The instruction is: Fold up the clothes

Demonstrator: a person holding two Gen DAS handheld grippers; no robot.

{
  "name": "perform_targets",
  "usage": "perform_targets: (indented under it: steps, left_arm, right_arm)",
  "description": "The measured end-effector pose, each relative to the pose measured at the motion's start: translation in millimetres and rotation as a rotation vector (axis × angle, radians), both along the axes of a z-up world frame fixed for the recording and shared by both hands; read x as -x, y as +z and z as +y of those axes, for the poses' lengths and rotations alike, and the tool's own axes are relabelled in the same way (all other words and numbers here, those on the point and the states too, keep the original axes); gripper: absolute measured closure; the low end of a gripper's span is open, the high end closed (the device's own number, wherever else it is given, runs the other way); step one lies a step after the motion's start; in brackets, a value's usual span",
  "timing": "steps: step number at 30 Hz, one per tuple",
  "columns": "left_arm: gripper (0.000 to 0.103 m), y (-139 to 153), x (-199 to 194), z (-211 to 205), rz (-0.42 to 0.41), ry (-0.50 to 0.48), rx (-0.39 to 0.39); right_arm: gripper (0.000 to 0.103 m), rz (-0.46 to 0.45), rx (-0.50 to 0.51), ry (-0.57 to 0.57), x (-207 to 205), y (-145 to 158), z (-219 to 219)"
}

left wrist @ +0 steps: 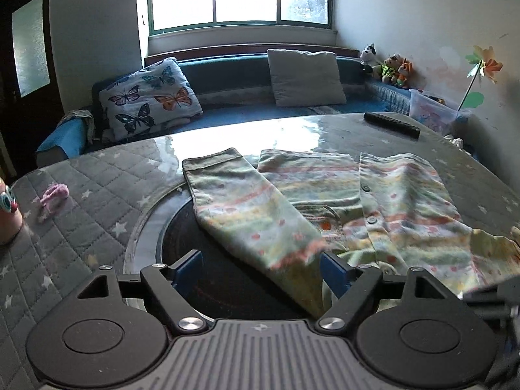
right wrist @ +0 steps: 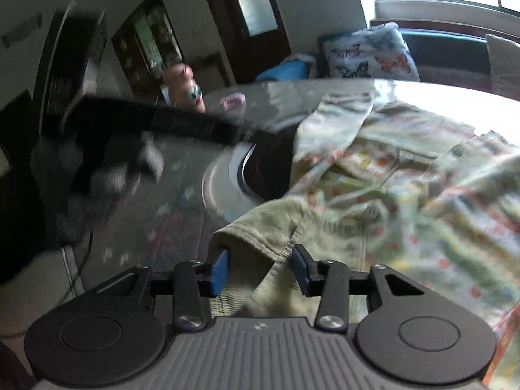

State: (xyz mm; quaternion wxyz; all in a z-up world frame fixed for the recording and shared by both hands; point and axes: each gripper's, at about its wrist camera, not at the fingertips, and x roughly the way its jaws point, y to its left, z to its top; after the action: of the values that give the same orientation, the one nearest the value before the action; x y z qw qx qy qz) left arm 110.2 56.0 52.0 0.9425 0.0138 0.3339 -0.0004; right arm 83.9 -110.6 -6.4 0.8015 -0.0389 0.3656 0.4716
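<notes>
Shirt spread on surface, sleeve crossed inward toward 11 o'clock. Left tool wide open, empty; right tool open, straddling cuff. Folding mid-way; next, close on cuff.

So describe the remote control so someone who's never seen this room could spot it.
Start at the round table with the grey star-patterned cover. Look to its far edge, beyond the pastel shirt. The remote control lies flat there, the only long, thin, black bar on the table.

The right tool stands with jaws apart around a pale green fold of the patterned garment, which spreads right of the counter's dark round inset
</notes>
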Motion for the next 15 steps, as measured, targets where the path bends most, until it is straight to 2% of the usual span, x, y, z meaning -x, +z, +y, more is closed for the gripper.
perform_targets:
  steps: [4,7,11,15]
  left_arm:
    - [0.022,-2,-22,-6,0.010,0.000,-0.025]
    - [0.022,-4,-39,-10,0.017,0.000,-0.044]
    - [0.022,-9,-63,-18,0.030,-0.002,-0.068]
    - [0.023,-20,-96,-23,0.052,0.011,-0.080]
  right_arm:
    - [0.054,-0.023,0.010,0.037,7,6,0]
    - [0.052,-0.051,-0.008,0.017,7,16,-8]
    - [0.048,-0.042,-0.027,-0.059,-4,20,-22]
    - [0.047,-0.034,-0.003,-0.111,-16,15,-30]
